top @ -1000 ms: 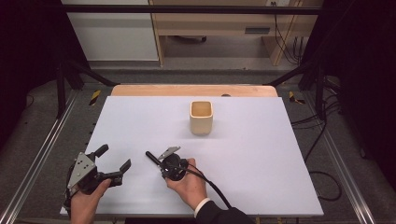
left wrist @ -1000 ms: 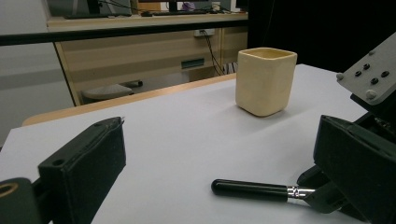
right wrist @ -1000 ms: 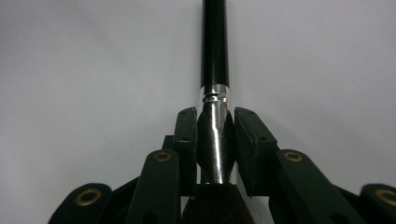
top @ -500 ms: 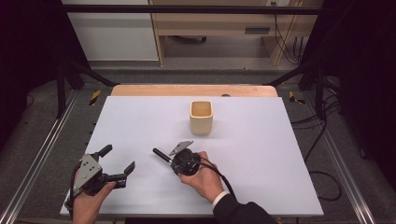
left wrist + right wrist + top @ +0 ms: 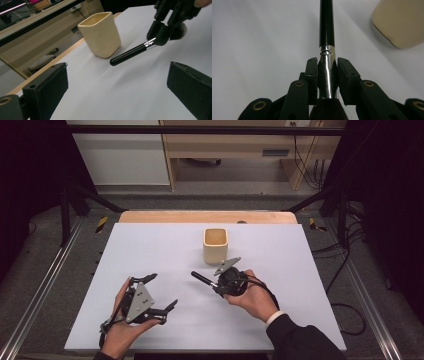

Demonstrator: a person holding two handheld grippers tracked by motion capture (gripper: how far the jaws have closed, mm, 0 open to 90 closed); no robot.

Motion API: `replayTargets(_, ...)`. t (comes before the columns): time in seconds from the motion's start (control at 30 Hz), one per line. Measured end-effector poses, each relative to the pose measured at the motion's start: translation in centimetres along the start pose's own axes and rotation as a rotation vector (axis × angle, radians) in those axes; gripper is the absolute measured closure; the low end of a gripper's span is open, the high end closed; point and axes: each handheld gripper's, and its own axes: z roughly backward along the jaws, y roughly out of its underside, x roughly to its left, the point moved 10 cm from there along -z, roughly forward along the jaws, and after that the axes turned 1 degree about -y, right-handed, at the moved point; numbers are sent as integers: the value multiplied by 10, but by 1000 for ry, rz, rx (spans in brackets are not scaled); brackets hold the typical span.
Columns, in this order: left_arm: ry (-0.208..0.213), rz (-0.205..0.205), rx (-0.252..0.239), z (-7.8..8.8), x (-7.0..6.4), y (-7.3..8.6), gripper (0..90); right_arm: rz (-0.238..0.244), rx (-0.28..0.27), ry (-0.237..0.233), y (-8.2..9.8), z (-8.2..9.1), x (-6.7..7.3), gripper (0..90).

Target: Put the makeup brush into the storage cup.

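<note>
A cream cup (image 5: 215, 245) stands upright on the white table top (image 5: 280, 270), right of centre. My right gripper (image 5: 220, 285) is shut on a black-handled brush (image 5: 202, 279) just in front of the cup. Its pads clamp the silver ferrule (image 5: 327, 72), and the handle (image 5: 326, 30) points away from the hand to the left. The dark bristles (image 5: 328, 111) lie back between the jaw arms. My left gripper (image 5: 162, 291) is held at the front left, open and empty. In the left gripper view, the cup (image 5: 100, 33) and the brush (image 5: 130, 53) lie ahead of its spread jaws.
A wooden strip (image 5: 207, 216) borders the far edge of the table. Metal rails (image 5: 45, 290) run along both sides, with cables on the floor at the right (image 5: 345, 265). Bare table surface lies left of the cup and along the right side.
Both hands have moved to the right. The right gripper has carried the brush up and closer to the cup. The left gripper has kept its jaws spread.
</note>
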Motion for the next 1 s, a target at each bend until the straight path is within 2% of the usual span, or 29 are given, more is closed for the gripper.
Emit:
replayTargets(0.17,31,-92,3,-23,-13,-17,42,15,29,-33,8,11,-8,712)
replayTargets(0.27,35,-152,19,-36,-18,-22,50,19,31,-45,9,19,-14,712)
replayTargets(0.33,40,-174,18,-43,-21,-26,50,5,29,-59,9,25,-16,712)
replayTargets(0.47,39,-258,30,-53,-27,-33,56,12,43,-73,11,34,-19,712)
replayTargets(0.6,41,-308,29,-60,-33,-40,62,33,58,-77,12,42,-20,712)
replayTargets(0.8,56,-381,29,-70,-43,-43,70,47,69,-81,9,50,-21,712)
replayTargets(0.87,44,-411,28,-73,-43,-45,73,52,75,-83,8,52,-20,713)
replayTargets(0.93,32,-420,35,-76,-44,-44,75,60,82,-85,7,53,-19,712)
replayTargets(1.0,18,-453,28,-78,-43,-47,83,59,88,-89,6,53,-16,712)
